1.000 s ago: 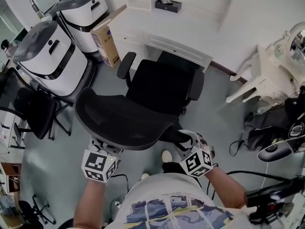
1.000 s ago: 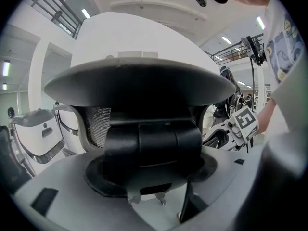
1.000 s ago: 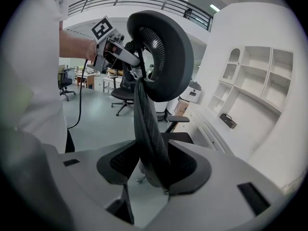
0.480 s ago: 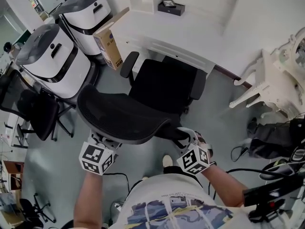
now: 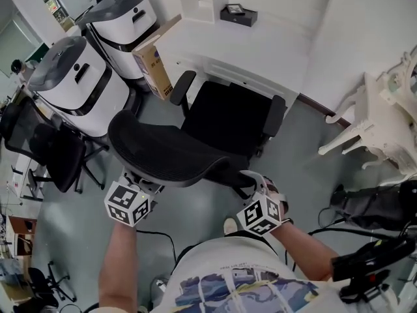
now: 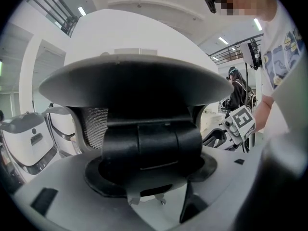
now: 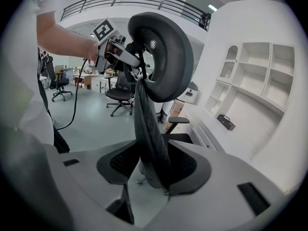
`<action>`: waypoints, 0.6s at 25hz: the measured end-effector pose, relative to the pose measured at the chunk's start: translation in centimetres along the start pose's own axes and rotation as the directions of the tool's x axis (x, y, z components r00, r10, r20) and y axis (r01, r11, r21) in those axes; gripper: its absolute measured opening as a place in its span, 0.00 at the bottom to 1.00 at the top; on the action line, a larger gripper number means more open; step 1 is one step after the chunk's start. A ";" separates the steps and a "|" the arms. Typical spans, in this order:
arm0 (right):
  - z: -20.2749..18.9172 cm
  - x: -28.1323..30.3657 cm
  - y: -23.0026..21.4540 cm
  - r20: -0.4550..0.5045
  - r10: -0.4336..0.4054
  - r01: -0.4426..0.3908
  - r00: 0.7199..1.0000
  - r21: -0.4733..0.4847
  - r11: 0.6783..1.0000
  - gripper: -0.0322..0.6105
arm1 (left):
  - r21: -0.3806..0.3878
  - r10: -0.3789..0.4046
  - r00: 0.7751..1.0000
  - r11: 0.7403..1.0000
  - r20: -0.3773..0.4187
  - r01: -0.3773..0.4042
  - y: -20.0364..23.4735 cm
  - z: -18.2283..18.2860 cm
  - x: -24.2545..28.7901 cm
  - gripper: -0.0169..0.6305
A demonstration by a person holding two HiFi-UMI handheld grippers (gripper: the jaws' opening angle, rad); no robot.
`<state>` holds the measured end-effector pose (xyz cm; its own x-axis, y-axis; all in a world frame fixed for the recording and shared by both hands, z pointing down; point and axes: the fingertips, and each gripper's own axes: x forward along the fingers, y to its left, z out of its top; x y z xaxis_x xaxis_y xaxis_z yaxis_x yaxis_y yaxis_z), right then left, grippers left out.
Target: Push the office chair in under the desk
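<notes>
The chair [image 5: 225, 119] stood facing the desk [image 5: 260, 54] in the head view. Its seat front and both armrests were close to the desk's front edge, and most of the seat was out on the grey floor. The curved mesh back lay nearest the person. The left gripper [image 5: 133, 194] reached under the back's left end and the right gripper [image 5: 259, 201] under its right end. To the left stood two white machines [image 5: 78, 87] with grey lids, a cardboard box [image 5: 156, 64] and a second black chair [image 5: 55, 155]. A small black box [image 5: 238, 14] sat on the desk.

In the left gripper view, a black block of the chair's back frame [image 6: 151, 146] filled the space between the jaws, which were clamped on it. The back's top spread wide above. The right gripper [image 6: 239, 121] showed at the far side.

In the right gripper view, the edge of the mesh back [image 7: 151, 148] ran down between the jaws, and the pads [image 7: 192, 170] pressed on it from both sides. The left gripper [image 7: 115, 47] held the back's other end, up by the headrest [image 7: 166, 57]. The desk [image 7: 207, 131] lay beyond, to the right.
</notes>
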<state>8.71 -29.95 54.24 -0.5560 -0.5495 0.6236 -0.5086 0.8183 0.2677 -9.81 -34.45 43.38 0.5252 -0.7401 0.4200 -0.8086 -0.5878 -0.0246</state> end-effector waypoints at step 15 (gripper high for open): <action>1.0 -0.1 1.1 0.020 -0.003 0.003 1.000 -0.022 1.000 0.36 | 0.018 -0.063 0.998 0.998 0.007 0.063 0.3 0.0 -0.9 0.55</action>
<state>7.52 -29.15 53.75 -0.5673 -0.5552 0.6082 -0.4957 0.8200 0.2862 -10.49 -33.95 42.96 0.5772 -0.7037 0.4142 -0.7689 -0.6392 -0.0144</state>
